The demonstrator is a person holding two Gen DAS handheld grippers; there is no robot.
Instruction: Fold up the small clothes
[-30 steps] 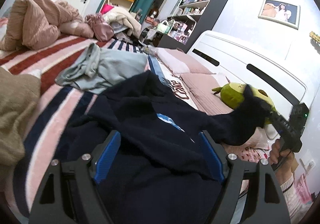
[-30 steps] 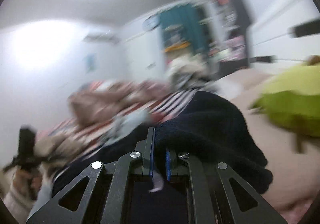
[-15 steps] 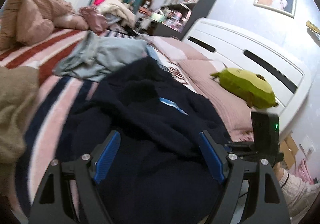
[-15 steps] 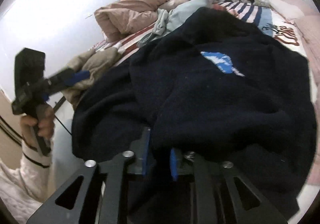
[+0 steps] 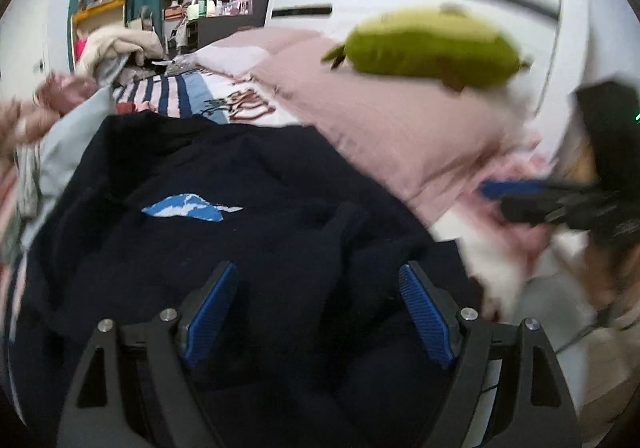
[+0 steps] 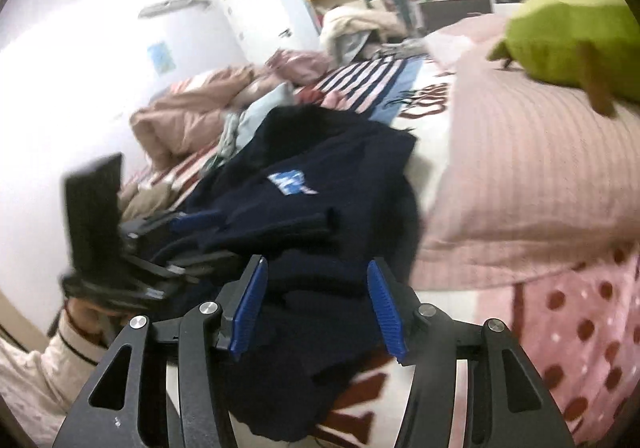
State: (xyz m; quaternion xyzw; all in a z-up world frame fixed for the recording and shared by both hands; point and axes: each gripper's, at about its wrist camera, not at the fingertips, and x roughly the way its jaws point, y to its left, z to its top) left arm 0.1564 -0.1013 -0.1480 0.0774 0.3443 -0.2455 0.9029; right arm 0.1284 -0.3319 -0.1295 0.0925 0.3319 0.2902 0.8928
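A navy sweater (image 5: 248, 232) lies rumpled on the bed (image 6: 500, 184), a blue-and-white patch (image 5: 188, 207) facing up. The left gripper (image 5: 318, 312) hangs over the sweater's near part with its jaws spread wide, the blue pads (image 5: 208, 312) clear of the cloth. The right gripper (image 6: 318, 308) has just been opening; its jaws stand apart over the sweater's near edge, cloth below and between them but not pinched. A green plush (image 5: 428, 48) rests on a pink pillow (image 6: 520, 176) to the right. Pale blue clothing (image 5: 68, 136) lies just beyond the sweater, touching it. Both views are blurred.
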